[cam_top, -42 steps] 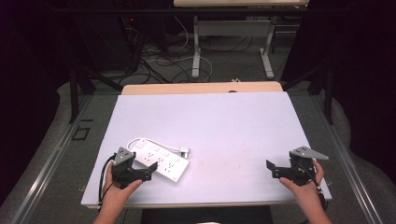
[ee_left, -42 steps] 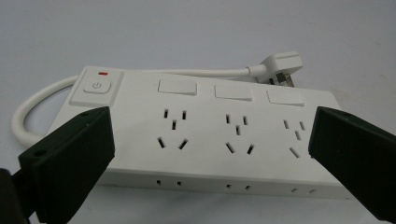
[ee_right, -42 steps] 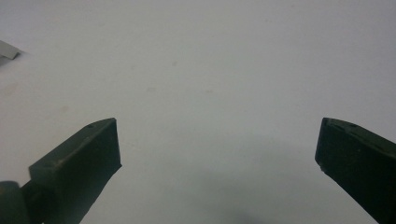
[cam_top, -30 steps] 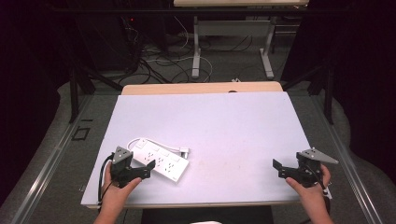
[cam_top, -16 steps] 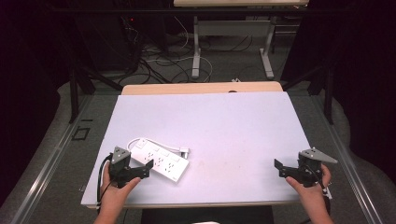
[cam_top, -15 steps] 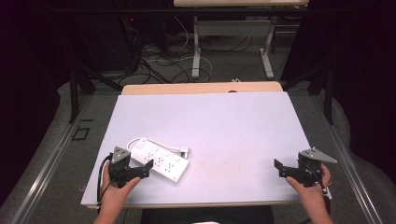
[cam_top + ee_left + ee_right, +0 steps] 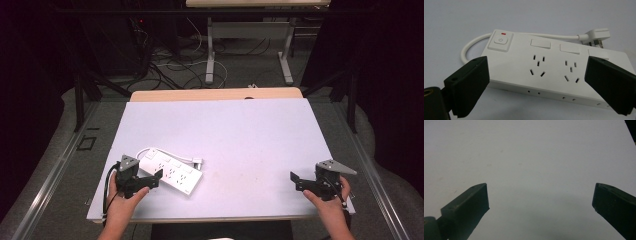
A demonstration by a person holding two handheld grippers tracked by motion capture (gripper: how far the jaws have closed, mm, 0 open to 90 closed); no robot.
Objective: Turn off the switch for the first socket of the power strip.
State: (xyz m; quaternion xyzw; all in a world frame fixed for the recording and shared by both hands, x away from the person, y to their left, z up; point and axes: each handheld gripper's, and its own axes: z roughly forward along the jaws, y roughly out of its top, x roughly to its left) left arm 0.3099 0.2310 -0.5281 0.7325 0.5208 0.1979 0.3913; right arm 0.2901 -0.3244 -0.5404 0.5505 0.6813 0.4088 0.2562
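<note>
A white power strip [image 7: 172, 171] lies flat on the white table [image 7: 240, 135] near its front left, its short cord looped behind it and ending in a white plug [image 7: 198, 161]. In the left gripper view the power strip [image 7: 554, 67] shows a power button with a red mark and several sockets; the plug [image 7: 596, 35] rests behind it. My left gripper [image 7: 158, 176] is open, its jaws spread just in front of the strip's near long side [image 7: 536, 82]. My right gripper [image 7: 294, 178] is open at the front right, over bare table [image 7: 536, 170].
A wooden strip [image 7: 215, 94] edges the table's far side. Beyond it, on the floor, are cables [image 7: 170, 65] and the legs of another desk [image 7: 210, 50]. Dark space flanks the table on both sides.
The right gripper has drifted slightly right and toward the front edge. The left gripper has shifted a little; the power strip has not moved.
</note>
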